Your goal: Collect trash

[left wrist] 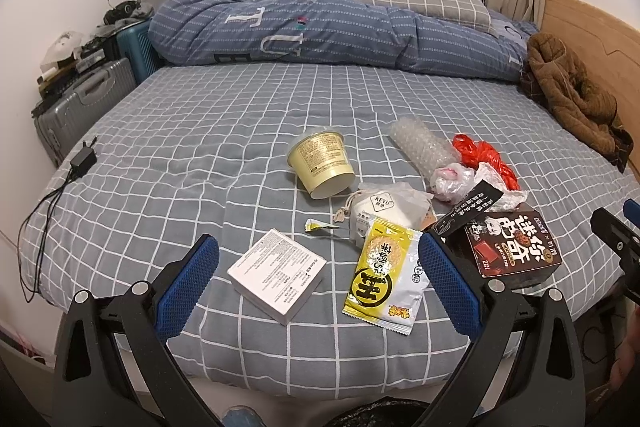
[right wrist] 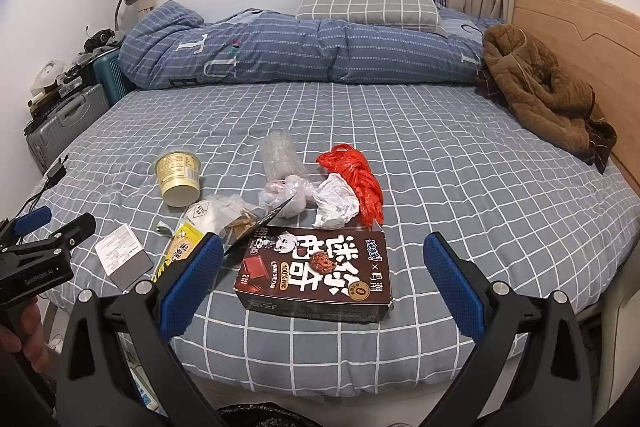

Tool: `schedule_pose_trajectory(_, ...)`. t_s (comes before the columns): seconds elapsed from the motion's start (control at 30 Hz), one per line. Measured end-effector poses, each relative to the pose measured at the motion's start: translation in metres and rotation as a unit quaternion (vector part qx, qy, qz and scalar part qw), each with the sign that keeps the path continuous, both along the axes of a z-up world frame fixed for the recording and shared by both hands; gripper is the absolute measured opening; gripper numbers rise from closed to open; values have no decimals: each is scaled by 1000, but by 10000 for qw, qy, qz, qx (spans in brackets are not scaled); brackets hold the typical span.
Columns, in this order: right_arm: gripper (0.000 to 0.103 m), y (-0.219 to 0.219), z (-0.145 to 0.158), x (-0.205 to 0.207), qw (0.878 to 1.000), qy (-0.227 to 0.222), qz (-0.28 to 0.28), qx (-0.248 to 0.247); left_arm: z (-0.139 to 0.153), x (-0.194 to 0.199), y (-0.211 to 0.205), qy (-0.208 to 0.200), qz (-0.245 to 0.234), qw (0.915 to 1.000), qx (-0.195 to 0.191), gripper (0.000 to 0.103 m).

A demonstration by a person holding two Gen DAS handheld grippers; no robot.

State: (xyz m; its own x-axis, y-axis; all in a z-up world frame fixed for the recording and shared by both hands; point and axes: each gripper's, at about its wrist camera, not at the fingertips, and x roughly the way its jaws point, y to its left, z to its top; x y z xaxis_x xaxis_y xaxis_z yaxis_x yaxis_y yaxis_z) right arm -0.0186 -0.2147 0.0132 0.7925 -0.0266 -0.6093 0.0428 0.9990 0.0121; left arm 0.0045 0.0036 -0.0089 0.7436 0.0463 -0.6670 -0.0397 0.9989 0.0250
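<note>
Left wrist view
Left tool [left wrist: 318,269]: jaws spread wide, nothing held; hangs over near edge of bed.
Bed: grey sheet w/ white grid [left wrist: 200,131]; all trash lies on it.
Between the fingers: flat white cardboard box w/ small print [left wrist: 277,274], lying flat; yellow-and-white snack wrapper [left wrist: 386,277] just right of it.
Behind wrapper: white drawstring pouch marked KEYU [left wrist: 374,213]; small torn yellow scrap [left wrist: 320,227] beside it.
Mid-bed: pale yellow paper cup [left wrist: 322,163], tipped on its side, mouth toward camera.
Right: dark brown chocolate box, lid flap up [left wrist: 508,247]; roll of clear bubble wrap [left wrist: 422,147]; red plastic bag [left wrist: 486,159]; crumpled white plastic bag [left wrist: 452,179] touching both.
Left edge of bed: black charger w/ cable [left wrist: 82,161].

Right wrist view
Right tool [right wrist: 324,277]: jaws wide apart, empty; chocolate box [right wrist: 318,269] sits between the fingers, not touched.
Behind box: red bag [right wrist: 358,173], white bag [right wrist: 334,201], bubble wrap [right wrist: 280,155].
Left: cup [right wrist: 178,177], white box [right wrist: 122,255], wrapper [right wrist: 182,247] partly hidden by the finger.
Far left: left tool [right wrist: 60,227], held apart from the trash.
</note>
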Motion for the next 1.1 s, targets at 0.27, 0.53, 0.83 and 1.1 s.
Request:
schedule_pose_trajectory(0.27, 96, 0, 0, 0, 10000, 5, -35, 20, -1, 0, -2, 2, 0, 10000, -29, 97)
schedule_pose_trajectory(0.53, 96, 0, -1, 1, 10000, 5, -50, 32, -1, 0, -3, 3, 3, 10000, -40, 97)
schedule_pose_trajectory(0.83, 96, -2, -1, 1, 10000, 11, -61, 54, 0, 0, -4, 10, -13, 10000, -40, 97)
schedule_pose_trajectory(1.1, 96, -3, -1, 1, 10000, 12, -59, 51, 0, 1, -2, 25, 7, 10000, -34, 97)
